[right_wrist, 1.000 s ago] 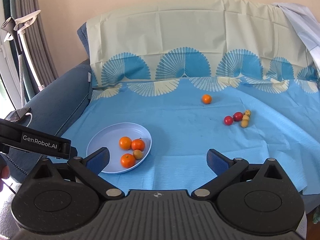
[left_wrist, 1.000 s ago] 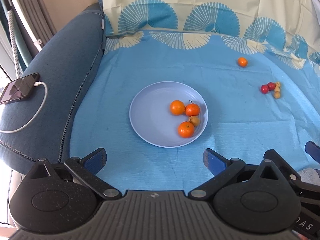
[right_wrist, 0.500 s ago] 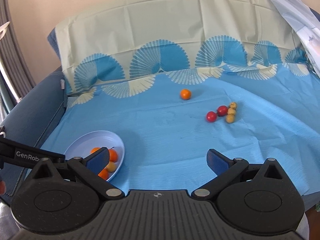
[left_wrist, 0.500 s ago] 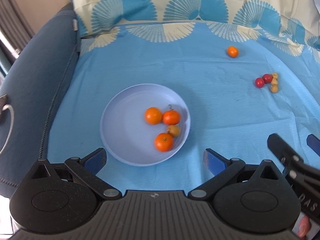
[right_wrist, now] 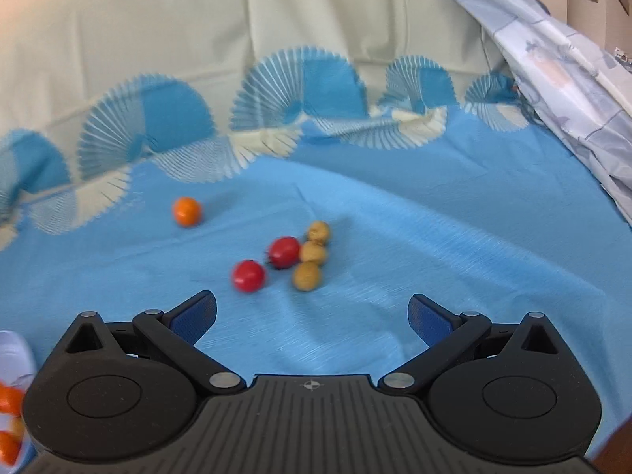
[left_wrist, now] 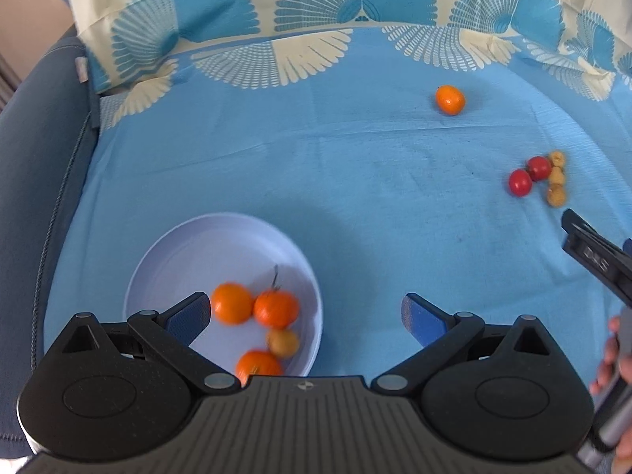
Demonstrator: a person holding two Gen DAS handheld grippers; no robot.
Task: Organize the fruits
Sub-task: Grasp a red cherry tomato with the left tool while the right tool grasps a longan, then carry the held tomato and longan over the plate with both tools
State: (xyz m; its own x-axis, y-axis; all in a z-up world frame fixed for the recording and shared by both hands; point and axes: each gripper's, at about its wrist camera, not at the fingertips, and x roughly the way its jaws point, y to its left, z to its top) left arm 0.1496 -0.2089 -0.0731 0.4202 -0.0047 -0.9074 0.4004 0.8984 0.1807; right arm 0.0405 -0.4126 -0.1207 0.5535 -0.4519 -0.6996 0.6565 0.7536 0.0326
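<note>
Right hand-held gripper (right_wrist: 312, 312) nearer now, fingers apart, before glossy red tomatoes (right_wrist: 248, 275).

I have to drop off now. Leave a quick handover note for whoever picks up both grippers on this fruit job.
Left gripper: open, empty, over the plate.
Right gripper: open, empty, aimed at the loose cluster.
Done: three oranges and one tan fruit on the plate.
Left on the blue cloth: lone orange, two red fruits, three tan fruits.
Probably start with the near red one.
</note>
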